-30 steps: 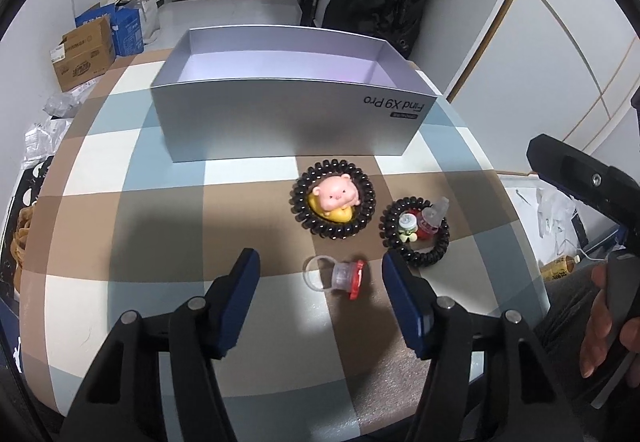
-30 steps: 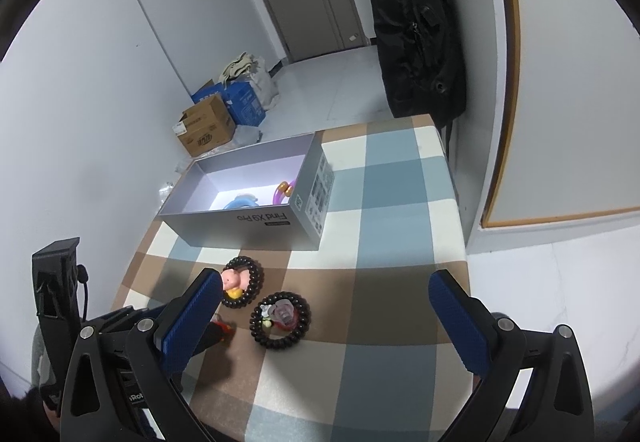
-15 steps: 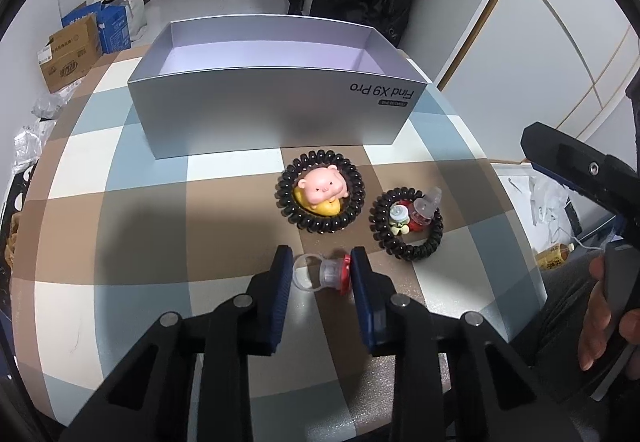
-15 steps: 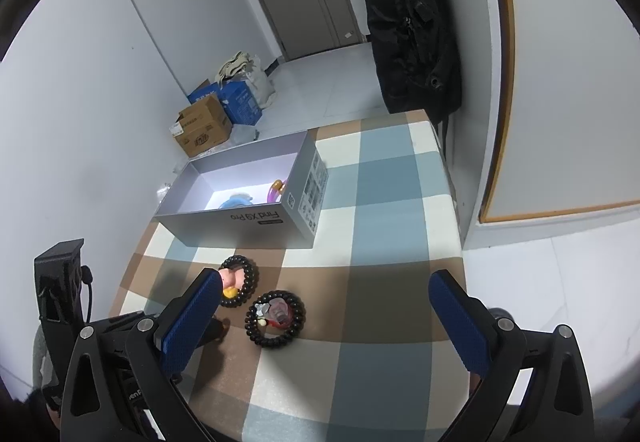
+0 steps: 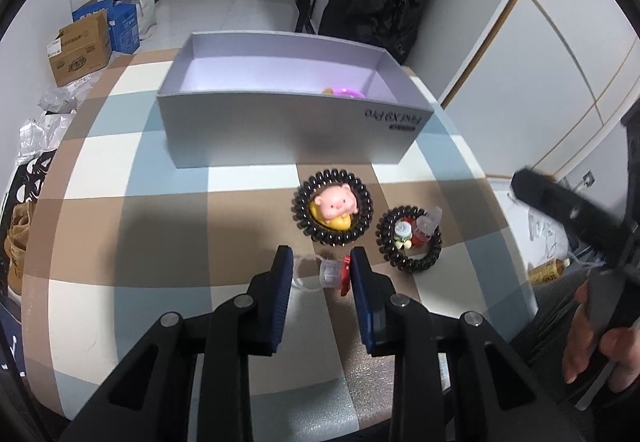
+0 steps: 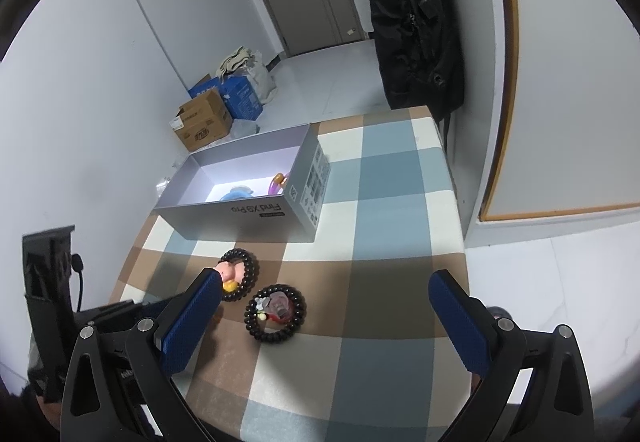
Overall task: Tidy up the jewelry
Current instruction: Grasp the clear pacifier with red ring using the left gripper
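The little clear ring (image 5: 320, 273) with a red end sits right between the blue pads of the left gripper (image 5: 320, 274). The pads are squeezed on it from both sides. Its long way runs across, from one pad to the other, with the clear loop on the left and the red end on the right. It looks just above the checked table (image 5: 132, 177) or touching it; I cannot tell which.

The grey box (image 5: 288, 129) is straight ahead, past the ring. My guess is the ring goes in there, so it must go up and over the near wall. Purple and blue things (image 6: 256, 187) already lie inside, at one end.

Two black coil bands lie between the ring and the box. The pig band (image 5: 334, 206) has a pink pig in it and is just ahead. The small band (image 5: 409, 238) with tiny charms is beside it, to the right. A low, flat move could bump them.

The right gripper (image 6: 328, 318) is held high and wide apart, with nothing in it. The left one is much nearer.
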The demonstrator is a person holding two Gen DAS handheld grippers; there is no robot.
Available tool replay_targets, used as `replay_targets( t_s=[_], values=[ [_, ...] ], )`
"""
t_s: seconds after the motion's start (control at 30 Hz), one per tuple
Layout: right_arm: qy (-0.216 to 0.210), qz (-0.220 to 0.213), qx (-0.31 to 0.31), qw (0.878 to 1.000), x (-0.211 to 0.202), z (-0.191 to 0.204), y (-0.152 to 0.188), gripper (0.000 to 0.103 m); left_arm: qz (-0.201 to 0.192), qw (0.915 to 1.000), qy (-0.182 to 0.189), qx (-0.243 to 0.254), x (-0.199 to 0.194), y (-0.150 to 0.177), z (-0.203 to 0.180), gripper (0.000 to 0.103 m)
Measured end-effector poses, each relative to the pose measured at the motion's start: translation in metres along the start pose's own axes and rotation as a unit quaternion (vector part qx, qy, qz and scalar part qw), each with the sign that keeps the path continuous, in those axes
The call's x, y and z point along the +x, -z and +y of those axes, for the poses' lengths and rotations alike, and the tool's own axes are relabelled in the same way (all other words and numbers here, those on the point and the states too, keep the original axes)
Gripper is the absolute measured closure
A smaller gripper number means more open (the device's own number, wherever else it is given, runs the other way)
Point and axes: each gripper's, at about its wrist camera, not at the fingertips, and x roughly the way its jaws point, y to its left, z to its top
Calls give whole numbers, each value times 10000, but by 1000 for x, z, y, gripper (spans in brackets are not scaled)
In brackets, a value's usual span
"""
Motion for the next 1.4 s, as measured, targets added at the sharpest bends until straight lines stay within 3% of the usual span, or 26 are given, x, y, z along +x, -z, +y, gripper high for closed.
replay_targets(
  t_s=[0.3,0.57,0.7,0.9,1.0,1.07,1.23,1.4],
  values=[
    [-11,264,-338,9991,13,15,8,1,-386,9985,67,-375,-16,-8,14,80],
    [-184,633,-718,9952,34,32,17,7,-549,9969,108,-560,-24,-10,27,80],
    [-271,886,-838,9922,46,39,23,21,-604,9961,127,-632,-30,-11,35,80],
    [22,944,-1310,9869,58,57,28,27,-665,9948,106,-770,-36,-10,46,80],
    [233,987,-1569,9824,65,65,31,36,-686,9940,108,-842,-37,-10,51,80],
    [356,981,-1690,9801,69,68,33,38,-696,9936,124,-876,-38,-10,54,80],
    [525,943,-1802,9777,72,71,34,50,-685,9934,135,-908,-37,-10,56,80],
    [550,922,-1832,9772,71,71,33,54,-669,9936,157,-898,-37,-11,56,80]
  ],
)
